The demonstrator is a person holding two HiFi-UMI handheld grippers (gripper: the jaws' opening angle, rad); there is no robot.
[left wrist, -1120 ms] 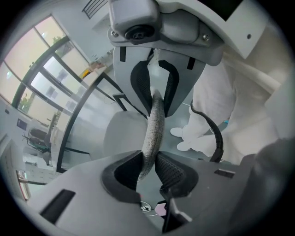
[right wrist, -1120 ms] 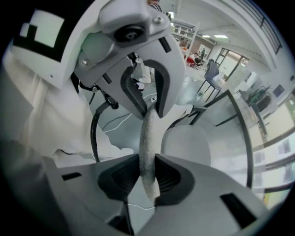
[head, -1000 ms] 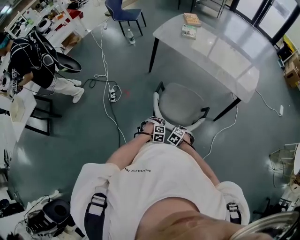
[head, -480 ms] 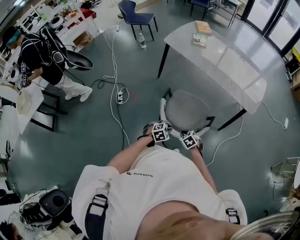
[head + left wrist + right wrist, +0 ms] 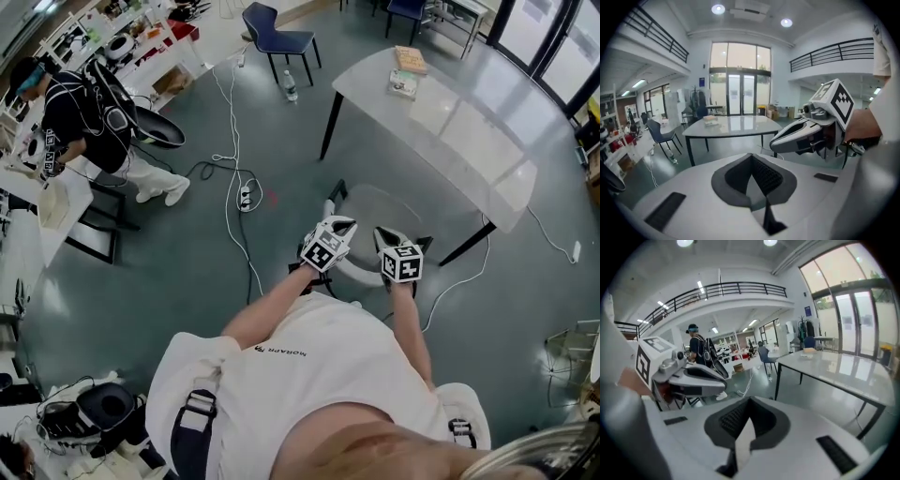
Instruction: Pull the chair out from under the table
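My left tongs point(image 5: 753, 161) are closed tight, pad against pad, with nothing between them; they have just been closing. My right tongs point(image 5: 750, 404) read the same, pressed together on nothing after just closing too. Each carries a cube point(image 5: 323, 251) faced with black-and-white square markers, with no letters on them. In the head view the two tongs sit side by side, near each other but apart. They are held up over the chair point(image 5: 370, 208) and touch no part of it that I can see. Each gripper view catches the other tongs alongside.

The chair has a grey seat and pale arms. It stands on the floor point(image 5: 187, 262) just beside the near long edge of the table point(image 5: 450, 131), between the two near legs. As far as I can tell, the seat is out from under the top.

Two books point(image 5: 409, 59) lie at the table's far end, close to its corner; their covers are too small for me to read. My shirt point(image 5: 309, 375) has a short line of dark print across it, but I cannot make out the letters for certain.

Beyond that far end stand a blue chair point(image 5: 277, 37) and, near it on the floor, a bottle point(image 5: 291, 87). A white cable point(image 5: 230, 122) runs down to a power strip point(image 5: 246, 197), well left of the grey chair. At the far left stands a person point(image 5: 70, 117) in dark clothes.
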